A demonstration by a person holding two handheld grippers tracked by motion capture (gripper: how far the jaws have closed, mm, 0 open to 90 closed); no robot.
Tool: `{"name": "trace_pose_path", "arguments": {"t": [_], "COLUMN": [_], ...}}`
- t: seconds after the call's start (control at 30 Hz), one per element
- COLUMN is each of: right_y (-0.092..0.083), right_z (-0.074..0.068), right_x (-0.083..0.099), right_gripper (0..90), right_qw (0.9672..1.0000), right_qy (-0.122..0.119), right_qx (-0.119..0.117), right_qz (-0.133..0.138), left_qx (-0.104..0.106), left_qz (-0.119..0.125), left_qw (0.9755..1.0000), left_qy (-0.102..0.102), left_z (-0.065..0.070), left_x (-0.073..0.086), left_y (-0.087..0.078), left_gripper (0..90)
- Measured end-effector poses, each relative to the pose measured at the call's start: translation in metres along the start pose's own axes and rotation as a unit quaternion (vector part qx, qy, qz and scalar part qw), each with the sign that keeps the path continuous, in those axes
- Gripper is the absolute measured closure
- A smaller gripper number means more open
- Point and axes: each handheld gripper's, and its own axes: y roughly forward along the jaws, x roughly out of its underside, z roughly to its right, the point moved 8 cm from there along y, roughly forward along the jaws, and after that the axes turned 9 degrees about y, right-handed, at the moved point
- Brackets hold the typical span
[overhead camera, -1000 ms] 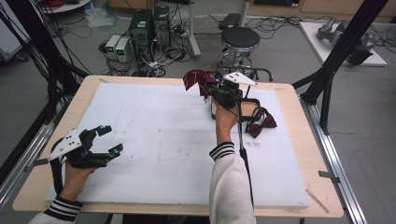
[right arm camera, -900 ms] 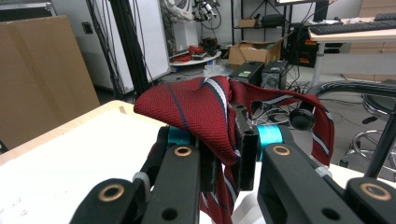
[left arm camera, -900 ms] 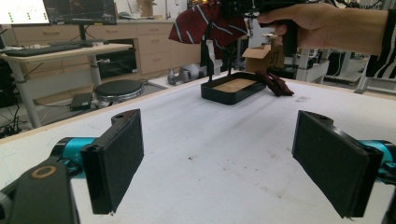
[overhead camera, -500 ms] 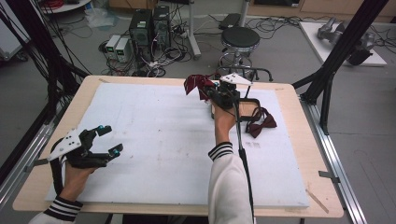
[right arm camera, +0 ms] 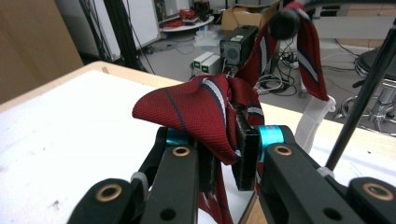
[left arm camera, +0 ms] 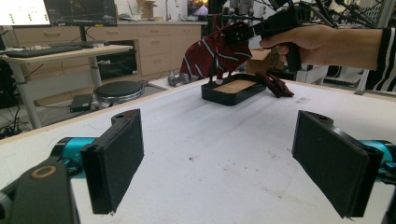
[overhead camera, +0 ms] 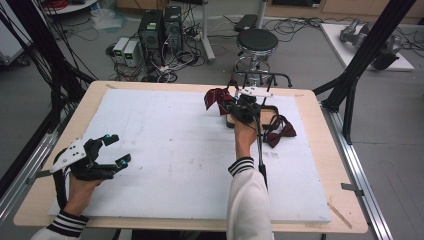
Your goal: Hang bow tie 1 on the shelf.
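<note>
My right gripper is clamped on a striped red bow tie, jaws pinching the fabric between the pads. The tie hangs in the air just above the black tray, partly draped over a thin black stand rising from the tray's near corner. Tray floor looks like bare wood, nothing lying in it that I can see. A second dark red bow tie lies on the white worktop just beside the tray, to the right of my right gripper, touching the tray's edge. My left gripper hovers well apart from all that, jaws spread wide, nothing between them.
</note>
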Motion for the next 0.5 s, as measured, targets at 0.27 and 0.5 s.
{"name": "trace_pose_path", "arguments": {"t": [0.27,0.5], "right_y": [0.002,0.001], "right_z": [0.003,0.008], "right_x": [0.005,0.013], "right_gripper": [82.3,82.2], "right_qw": [0.9999,0.9997], "right_qy": [-0.006,-0.009], "right_qx": [0.004,0.013], "right_qz": [-0.015,-0.021], "left_qx": [-0.007,-0.008], "left_qz": [0.008,0.014], "left_qw": [0.9999,0.9998], "left_qy": [-0.007,-0.007], "left_z": [-0.005,-0.005], "left_x": [0.0,-0.002], "left_y": [-0.006,-0.007], "left_gripper": [17.1,17.1]}}
